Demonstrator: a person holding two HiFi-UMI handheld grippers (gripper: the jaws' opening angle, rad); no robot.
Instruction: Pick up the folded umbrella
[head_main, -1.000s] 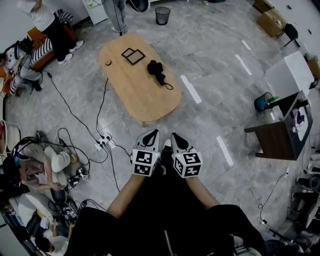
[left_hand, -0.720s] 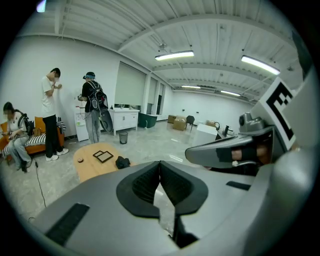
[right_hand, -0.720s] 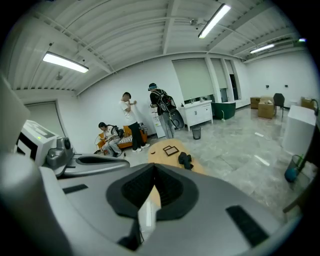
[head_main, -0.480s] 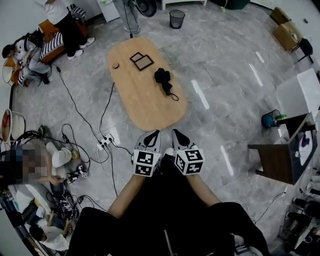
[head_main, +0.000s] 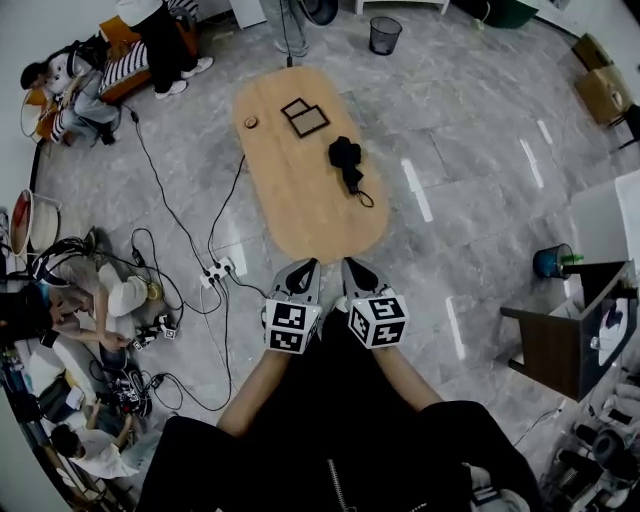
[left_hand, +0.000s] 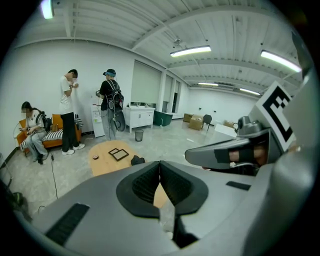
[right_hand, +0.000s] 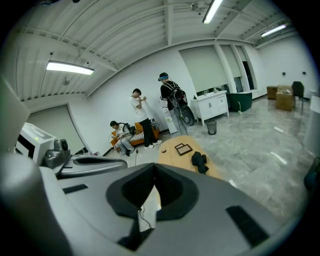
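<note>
Folded black fabric umbrella (head_main: 347, 158) lying on a pale oval wooden table (head_main: 300, 205), well ahead of the grey left tongs (head_main: 305, 266) and grey right tongs (head_main: 352, 266), side by side near the table's end, both jaw pairs pressed together, empty.

Oval wooden table (head_main: 300, 215) bearing a folded black umbrella (head_main: 346, 158), two dark square frames (head_main: 305, 117), a small round object (head_main: 250, 122)

your left hand-held gripper (head_main: 303, 268) and right hand-held gripper (head_main: 355, 268) are grey, black-padded; behind each, a white cube (head_main: 290, 327) with black square markers. your clothes (head_main: 330, 440) are black.
</note>
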